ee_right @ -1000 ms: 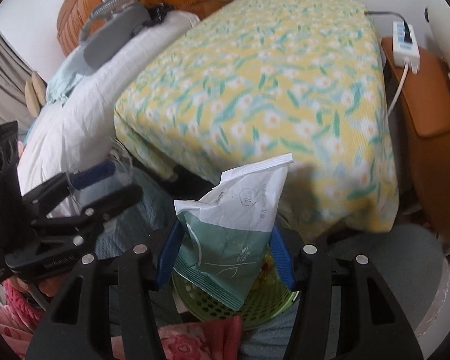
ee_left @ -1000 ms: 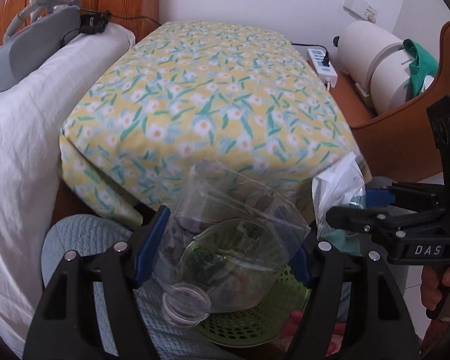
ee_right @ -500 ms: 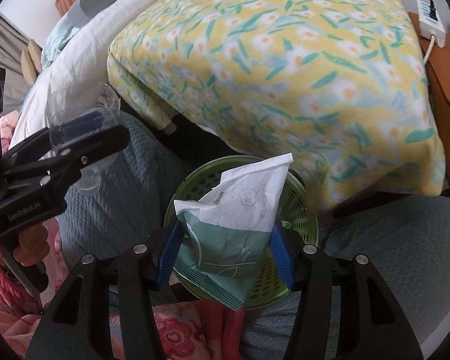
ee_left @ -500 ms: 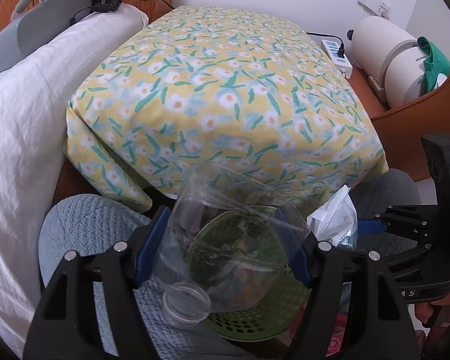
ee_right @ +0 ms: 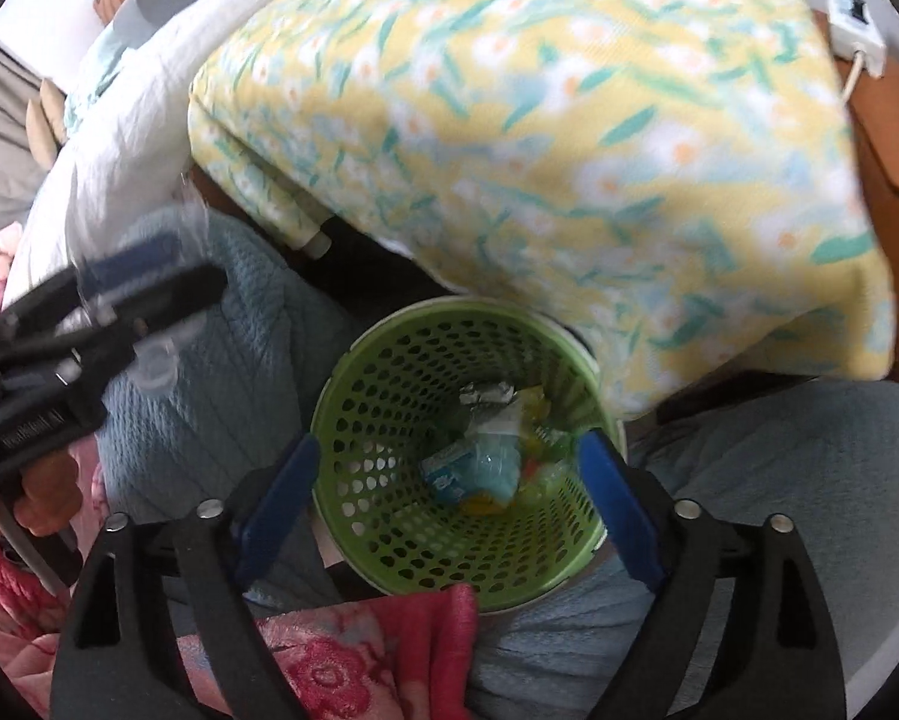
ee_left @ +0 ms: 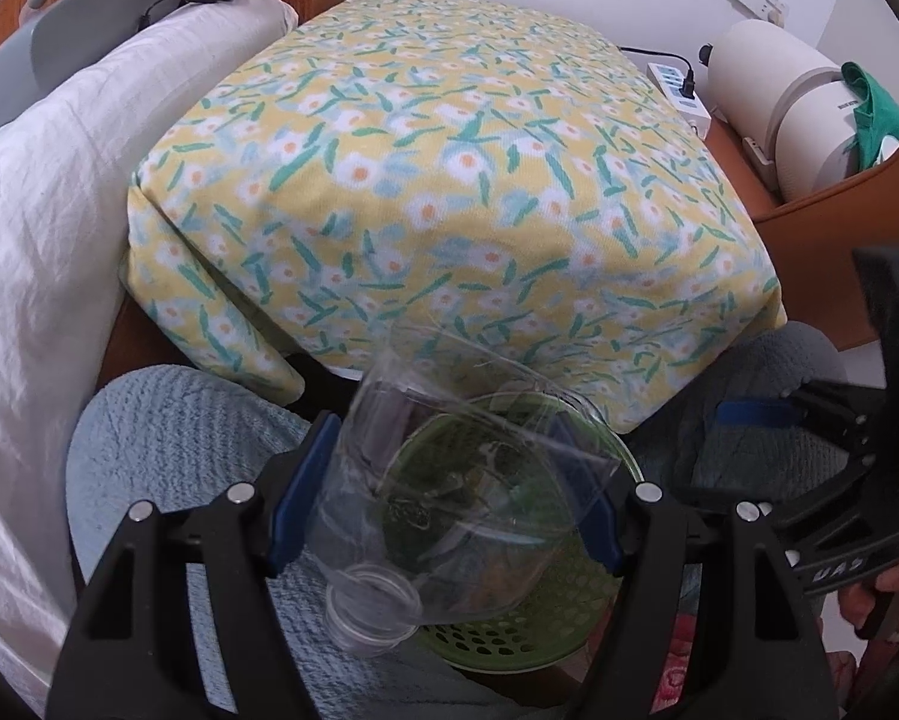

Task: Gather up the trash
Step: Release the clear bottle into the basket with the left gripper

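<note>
1 basket [ee_right: 389, 534], 1 bottle [ee_left: 449, 492], 2 grippers [ee_left: 443, 516].

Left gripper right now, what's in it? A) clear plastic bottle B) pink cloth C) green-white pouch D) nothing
A: the left gripper has its blue pads against both sides of a crushed clear bottle, neck toward the camera, above the green basket.
</note>
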